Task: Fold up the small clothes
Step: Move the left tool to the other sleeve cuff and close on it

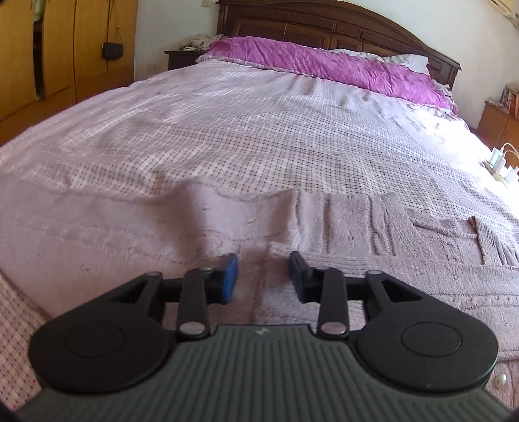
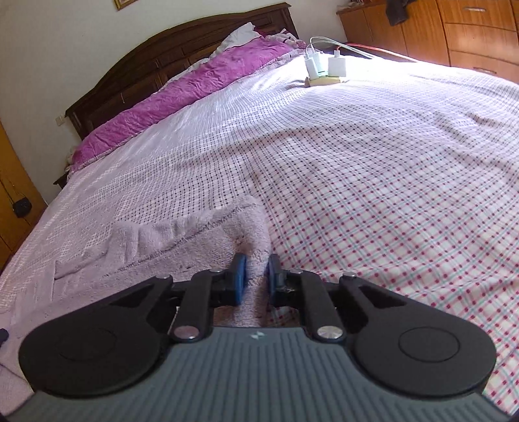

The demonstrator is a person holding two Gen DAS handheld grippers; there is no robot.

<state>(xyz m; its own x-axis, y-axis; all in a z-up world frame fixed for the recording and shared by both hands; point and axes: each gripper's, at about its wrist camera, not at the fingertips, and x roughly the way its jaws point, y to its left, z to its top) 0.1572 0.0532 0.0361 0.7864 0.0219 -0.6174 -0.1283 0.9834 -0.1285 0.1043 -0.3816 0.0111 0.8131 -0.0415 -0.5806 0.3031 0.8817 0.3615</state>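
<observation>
Wardrobe doors [image 1: 48,48] far left in the left wrist view, small dark bag [image 1: 112,49] hanging there, details too blurred to tell. Pale fuzzy garment [image 1: 292,233] spread flat on the checked bedsheet [image 1: 259,130], running off toward the right, near edge hidden under the tool body. Left gripper [image 1: 263,276] low over that garment, blue pads [image 1: 231,274] spread apart, cloth showing in the gap, nothing pinched. Purple pillow [image 1: 324,61] along the dark headboard [image 1: 340,26] at the back. White chargers [image 1: 501,162] at the far right edge, washed out by glare and partly cut off.

Over to the right wrist view: dark object [image 2: 22,207] at the left edge, hard to make out. Same garment [image 2: 194,240] bunched and ridged across the sheet, its near end lifted into the tool. Right gripper [image 2: 256,279] pinching a strip of the fuzzy cloth between its pads, jaws nearly together with the fabric filling the gap. Chargers on a power strip [image 2: 324,69] further right on the bed, cables trailing off. Wooden drawers [image 2: 470,29] top right, cut by the frame. Small logo on each tool body, not readable; no legible writing anywhere
</observation>
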